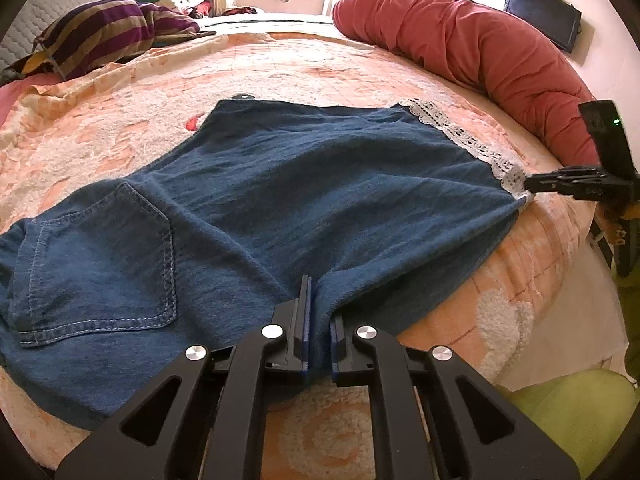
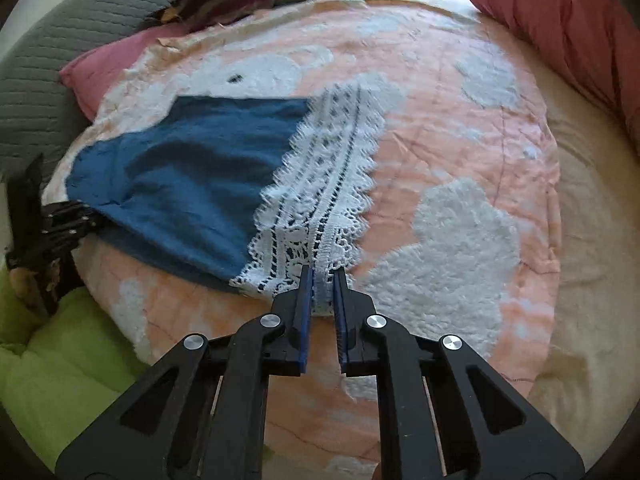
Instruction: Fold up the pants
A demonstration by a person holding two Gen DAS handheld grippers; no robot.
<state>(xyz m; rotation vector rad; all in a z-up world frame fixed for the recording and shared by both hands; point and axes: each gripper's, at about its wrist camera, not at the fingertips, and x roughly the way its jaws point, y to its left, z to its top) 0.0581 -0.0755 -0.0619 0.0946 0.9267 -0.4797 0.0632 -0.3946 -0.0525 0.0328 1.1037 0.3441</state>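
On the peach-and-white bedspread [image 2: 460, 128] lies one pair of blue denim pants [image 1: 280, 200], spread flat with its long axis running across the bed, the back pocket [image 1: 100, 264] end toward the left and the white lace hem [image 2: 328, 184] toward the right. No label or writing can be read on them. Two grippers hold the near edge: the left gripper [image 1: 320, 312] is clamped on a denim fold, and the right gripper [image 2: 323, 280] pinches the lace. One red bolster [image 1: 460, 40] and one striped pillow [image 1: 112, 36] sit beyond.
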